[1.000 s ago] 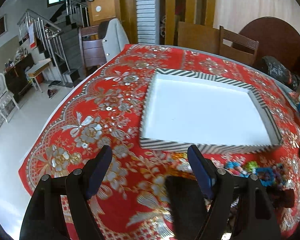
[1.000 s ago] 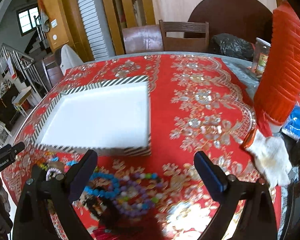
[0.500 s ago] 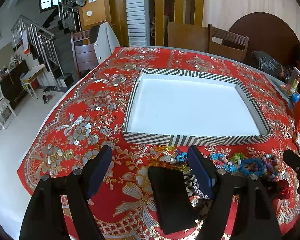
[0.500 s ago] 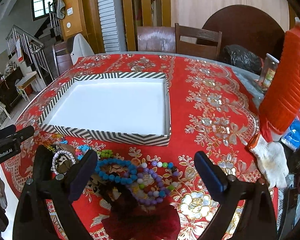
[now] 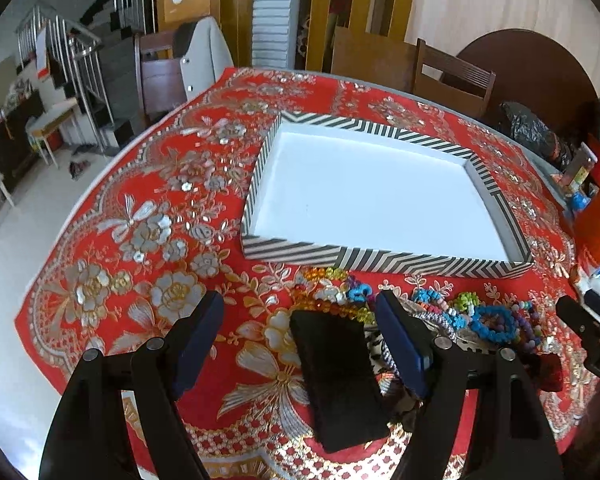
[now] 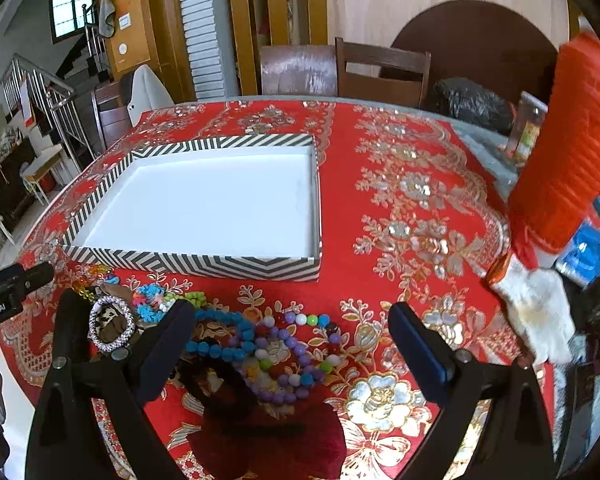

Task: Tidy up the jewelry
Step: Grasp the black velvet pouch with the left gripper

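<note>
Left gripper (image 5: 298,316) sits low centre of the left wrist view, jaws wide apart, nothing between them but a black rectangular pad (image 5: 338,376) lying on the red floral tablecloth (image 5: 140,232) in the gap, not touched by either finger. Right gripper (image 6: 290,326) low centre of the right wrist view, jaws also wide apart, holding nothing

Jewelry is all on the cloth, just in front of the near wall of the striped box (image 6: 204,263), none inside it. Box interior is white, box sits mid frame in both views. In the right wrist view: blue bead bracelet (image 6: 220,346) and purple bead strand (image 6: 288,364) lie tangled in the lower middle between the fingers, a rhinestone-rimmed ring-shaped piece (image 6: 112,328) at lower left beside the left finger, green and light-blue beads near it. Dark red pouch (image 6: 268,436) at the bottom centre, partly under the beads. In the left wrist view amber beads (image 5: 332,304) lie just above the pad, blue bracelet further right

Orange ribbed object (image 6: 560,152) at the right edge, white cloth (image 6: 536,320) below it
</note>
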Demonstrator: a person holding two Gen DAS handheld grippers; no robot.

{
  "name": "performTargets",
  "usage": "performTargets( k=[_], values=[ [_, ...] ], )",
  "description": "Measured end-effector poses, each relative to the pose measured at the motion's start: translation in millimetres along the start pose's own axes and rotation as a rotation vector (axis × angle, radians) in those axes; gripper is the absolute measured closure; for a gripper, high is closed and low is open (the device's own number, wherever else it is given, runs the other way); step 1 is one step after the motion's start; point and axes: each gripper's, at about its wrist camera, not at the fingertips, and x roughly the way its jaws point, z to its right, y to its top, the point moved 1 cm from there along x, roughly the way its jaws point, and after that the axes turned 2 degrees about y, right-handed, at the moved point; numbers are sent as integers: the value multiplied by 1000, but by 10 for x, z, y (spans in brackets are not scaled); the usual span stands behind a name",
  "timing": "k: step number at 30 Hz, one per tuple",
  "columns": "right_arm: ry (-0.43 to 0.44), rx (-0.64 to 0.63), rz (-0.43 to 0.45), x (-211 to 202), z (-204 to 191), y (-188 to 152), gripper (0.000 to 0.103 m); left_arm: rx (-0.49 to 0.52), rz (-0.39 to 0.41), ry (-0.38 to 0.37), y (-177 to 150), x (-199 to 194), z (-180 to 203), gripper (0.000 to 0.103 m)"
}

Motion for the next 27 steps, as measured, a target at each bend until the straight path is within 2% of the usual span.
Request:
performTargets(
  k=[5,11,27],
  values=[
    [31,-19,6,-13,-26,0,4,-50,-48,-47,-50,41,-108,26],
    [65,-61,-7,16,-144,-19,8,7,-65,-42,-165,57,-13,26],
    [95,-100,-14,4,-286,-47,9,16,-106,-70,-256,154,85,26]
  ],
)
